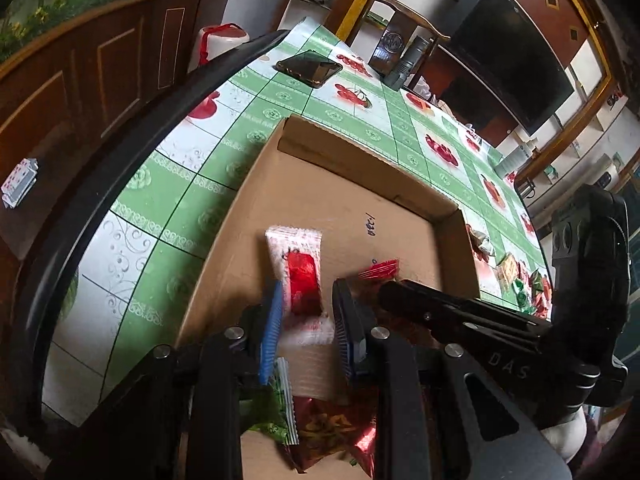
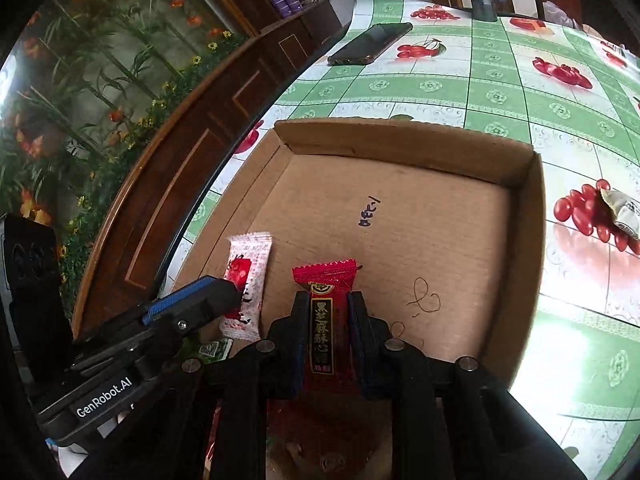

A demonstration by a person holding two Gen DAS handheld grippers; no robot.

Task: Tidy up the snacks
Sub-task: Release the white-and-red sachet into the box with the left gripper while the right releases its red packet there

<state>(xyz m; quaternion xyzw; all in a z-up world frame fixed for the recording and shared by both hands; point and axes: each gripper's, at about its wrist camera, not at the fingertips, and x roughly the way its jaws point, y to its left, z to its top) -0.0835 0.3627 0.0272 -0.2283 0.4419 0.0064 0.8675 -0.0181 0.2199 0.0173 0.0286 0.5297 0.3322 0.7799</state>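
Note:
A shallow cardboard box (image 1: pixel 360 156) (image 2: pixel 532 216) lies on the green cherry-print tablecloth. In the left wrist view my left gripper (image 1: pixel 308 292) stands open astride a white and red snack packet (image 1: pixel 298 264) that lies on the box floor; the packet also shows in the right wrist view (image 2: pixel 246 280). My right gripper (image 2: pixel 327 300) is shut on a dark red candy bar (image 2: pixel 326 312) over the box floor. The right gripper's black finger (image 1: pixel 440 308) reaches in from the right in the left wrist view. Green and red packets (image 1: pixel 320 428) lie under the left gripper.
A black phone (image 1: pixel 308 67) (image 2: pixel 370 44) lies on the table beyond the box. A grey flashlight (image 1: pixel 406 65) stands farther back. Loose wrapped snacks (image 1: pixel 524 280) lie right of the box, and one white wrapper (image 2: pixel 620 212). A wooden cabinet (image 1: pixel 100 60) runs along the left table edge.

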